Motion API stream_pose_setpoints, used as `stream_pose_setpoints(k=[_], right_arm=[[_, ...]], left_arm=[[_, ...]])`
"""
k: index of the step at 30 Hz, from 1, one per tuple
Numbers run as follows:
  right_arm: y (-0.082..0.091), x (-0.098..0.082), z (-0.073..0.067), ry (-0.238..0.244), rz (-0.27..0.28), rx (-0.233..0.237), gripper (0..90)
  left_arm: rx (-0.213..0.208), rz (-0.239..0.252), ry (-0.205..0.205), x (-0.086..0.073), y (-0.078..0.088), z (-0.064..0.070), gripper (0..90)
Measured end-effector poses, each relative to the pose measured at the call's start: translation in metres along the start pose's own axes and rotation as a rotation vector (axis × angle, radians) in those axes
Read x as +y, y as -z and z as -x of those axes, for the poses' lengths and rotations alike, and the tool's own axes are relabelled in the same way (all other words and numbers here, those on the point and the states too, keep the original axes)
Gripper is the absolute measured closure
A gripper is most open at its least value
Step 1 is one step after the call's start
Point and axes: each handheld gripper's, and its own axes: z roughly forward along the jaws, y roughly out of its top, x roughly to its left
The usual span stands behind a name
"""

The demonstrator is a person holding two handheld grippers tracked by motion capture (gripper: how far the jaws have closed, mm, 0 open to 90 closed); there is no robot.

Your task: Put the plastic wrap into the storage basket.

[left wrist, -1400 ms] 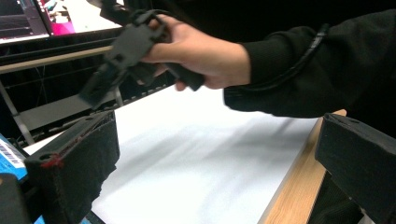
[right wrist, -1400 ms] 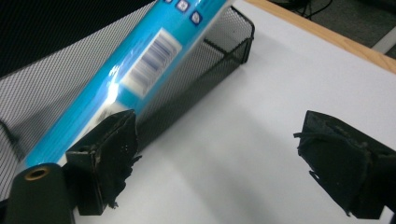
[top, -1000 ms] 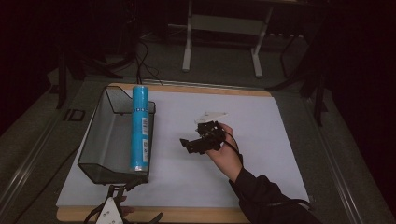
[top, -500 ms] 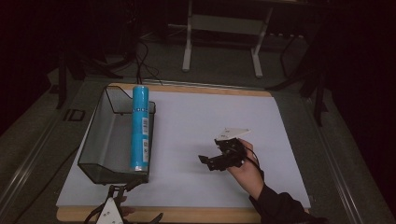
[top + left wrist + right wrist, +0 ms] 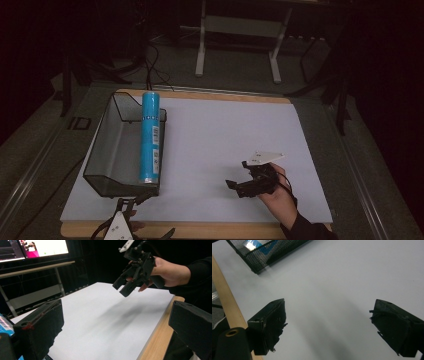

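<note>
Above the white surface [image 5: 225, 130], the right gripper [image 5: 235, 186] is held with jaws wide and empty, well apart from the blue cylindrical tube [image 5: 150, 142] lying in the black mesh basket [image 5: 107, 150].

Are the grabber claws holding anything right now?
No. The right gripper has its jaws wide apart over bare white table, and the left gripper is open too. The blue tube lies in the mesh basket.
</note>
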Motion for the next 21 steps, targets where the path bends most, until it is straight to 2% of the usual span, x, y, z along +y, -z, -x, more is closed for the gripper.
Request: stream_pose_setpoints(k=[3,5,8,14,21], right_arm=[[0.006,-0.010,-0.001,0.010,0.009,0.005,12.0],[0.009,-0.016,-0.001,0.025,0.012,-0.013,12.0],[0.012,-0.023,0.002,0.014,0.021,-0.025,12.0],[0.006,-0.024,0.008,0.023,0.047,-0.045,12.0],[0.001,-0.024,0.007,0.048,0.034,-0.045,12.0]], left_arm=[[-0.001,-0.001,-0.001,0.000,0.000,0.000,0.7],[-0.002,-0.001,0.002,0.000,0.001,-0.001,0.7],[-0.004,0.000,0.000,0.000,0.001,-0.001,0.7],[-0.005,0.002,-0.006,0.001,0.001,-0.001,0.7],[-0.006,0.004,-0.002,0.001,0.001,-0.002,0.7]])
